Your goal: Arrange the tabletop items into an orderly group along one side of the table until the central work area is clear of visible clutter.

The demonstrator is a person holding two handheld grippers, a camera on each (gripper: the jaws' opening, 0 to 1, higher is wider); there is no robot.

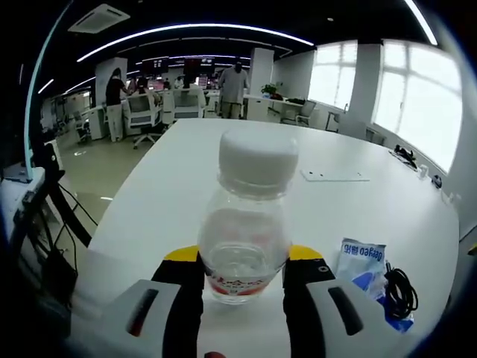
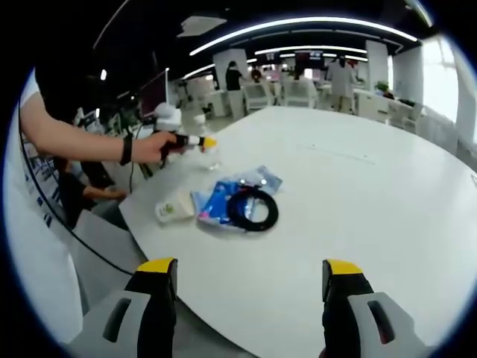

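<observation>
Now, left gripper (image 1: 242,280) jaws pinching one bottle (image 1: 246,216) (white cap), right gripper (image 2: 250,287) jaws spread

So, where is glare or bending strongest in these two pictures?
In the left gripper view the windows are blown out white, the ceiling lights curve from the fisheye lens, and the near bottle between the jaws looks a little soft. In the right gripper view the table edge bows, and the cable stays sharp.

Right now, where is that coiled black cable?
In the right gripper view the black cable lies coiled on the blue packets near the white table's left edge, beside a small white packet.
</observation>
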